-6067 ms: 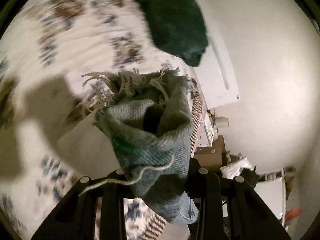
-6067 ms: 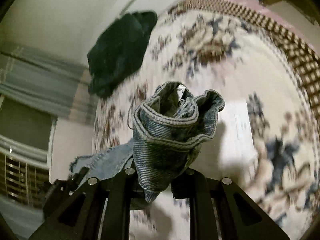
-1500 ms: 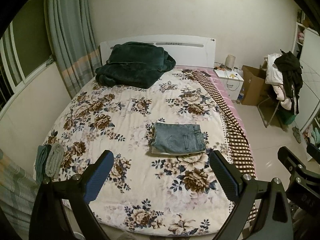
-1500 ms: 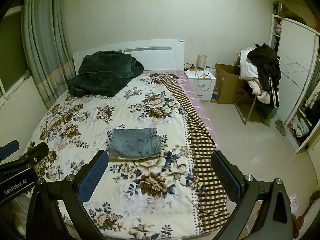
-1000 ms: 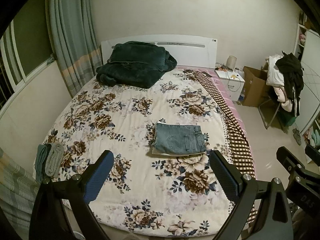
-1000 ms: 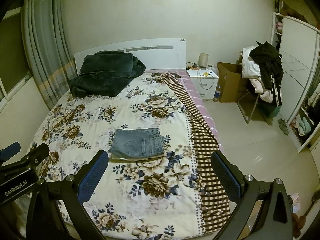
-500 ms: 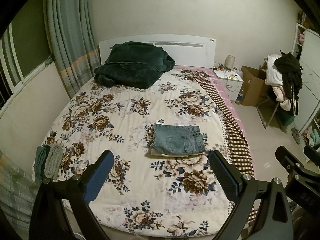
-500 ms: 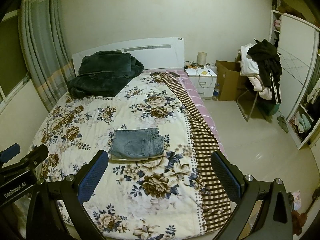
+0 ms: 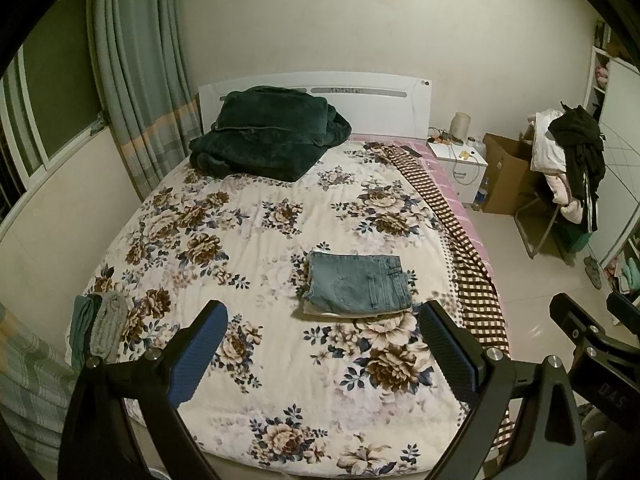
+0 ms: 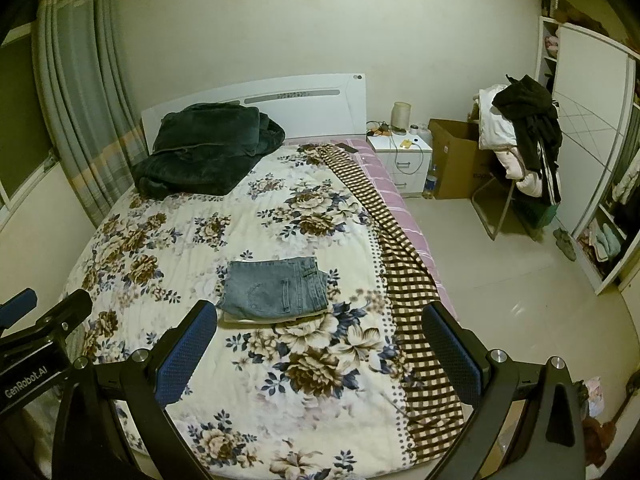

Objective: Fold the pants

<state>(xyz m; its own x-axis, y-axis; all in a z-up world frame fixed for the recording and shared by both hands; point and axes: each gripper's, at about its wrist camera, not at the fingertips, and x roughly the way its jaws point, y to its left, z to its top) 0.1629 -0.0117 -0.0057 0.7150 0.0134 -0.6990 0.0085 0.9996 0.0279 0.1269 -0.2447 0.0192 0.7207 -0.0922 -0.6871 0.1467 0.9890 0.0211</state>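
Six seconds on from clutching bunched denim in both claws, the left gripper (image 9: pixel 324 344) and right gripper (image 10: pixel 320 344) had let go and drawn back to the foot of the bed; over the last second and a half the scene barely shifted. Both claws stood spread wide, blue pads (image 9: pixel 198 354) bare and holding nothing.

The pants (image 9: pixel 358 284) lay folded into a flat rectangle on the floral bedspread (image 9: pixel 224 240), right of the bed's middle, on top of a pale folded item whose edge peeked out beneath. A dark green blanket (image 9: pixel 266 136) sat heaped against the white headboard (image 9: pixel 380 96).

Only the left wrist view took in the grey-green cloths (image 9: pixel 100 326) at the bed's near left edge and the window (image 9: pixel 48 80) beside the curtain (image 9: pixel 136 80). It also caught the right gripper's body at lower right. The right wrist view alone showed the wardrobe (image 10: pixel 588 152) with its open shelves, more of the tiled floor (image 10: pixel 500 272), and the left gripper's body, lettered "GenRobot.AI", at lower left. Both views held the nightstand (image 10: pixel 404 160), cardboard box (image 10: pixel 456 156) and clothes-laden chair (image 10: pixel 520 136).
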